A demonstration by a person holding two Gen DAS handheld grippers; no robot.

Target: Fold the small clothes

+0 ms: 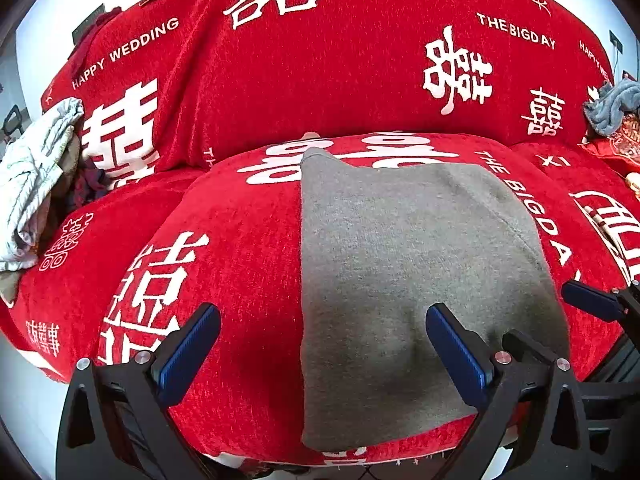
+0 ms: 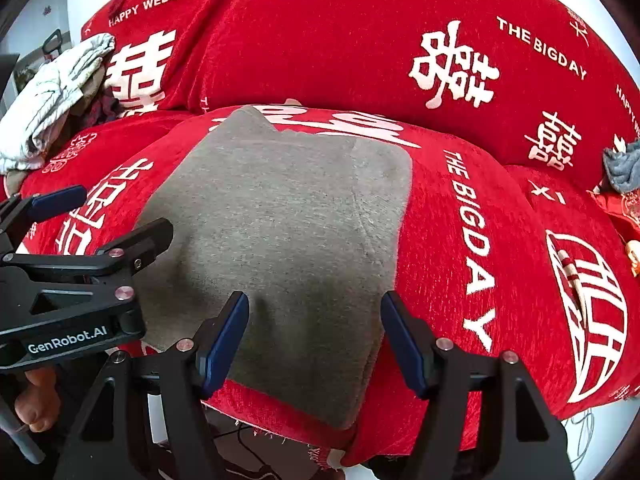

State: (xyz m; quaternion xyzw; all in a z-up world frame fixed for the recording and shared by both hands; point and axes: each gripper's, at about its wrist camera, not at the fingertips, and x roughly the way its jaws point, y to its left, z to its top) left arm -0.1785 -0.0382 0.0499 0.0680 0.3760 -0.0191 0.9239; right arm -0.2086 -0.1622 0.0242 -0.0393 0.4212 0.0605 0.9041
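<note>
A grey garment (image 1: 420, 280) lies folded flat into a rough rectangle on the red sofa seat cushion (image 1: 240, 240). My left gripper (image 1: 323, 314) hovers open over its near left edge, one finger above the red cover and the other above the grey cloth. In the right wrist view the grey garment (image 2: 288, 220) fills the middle, and my right gripper (image 2: 315, 300) stands open over its near edge, pads not pressing on the cloth. The left gripper (image 2: 124, 210) shows there at the left, open. One right finger (image 1: 588, 300) pokes in at the right edge.
A pile of clothes with a white striped garment (image 1: 36, 172) sits at the sofa's left end, and a blue-grey cloth (image 1: 612, 108) at the right end. The red backrest (image 1: 320, 60) rises behind. The sofa's front edge (image 2: 280, 432) runs just below the grippers. A hand (image 2: 36, 400) holds the left gripper.
</note>
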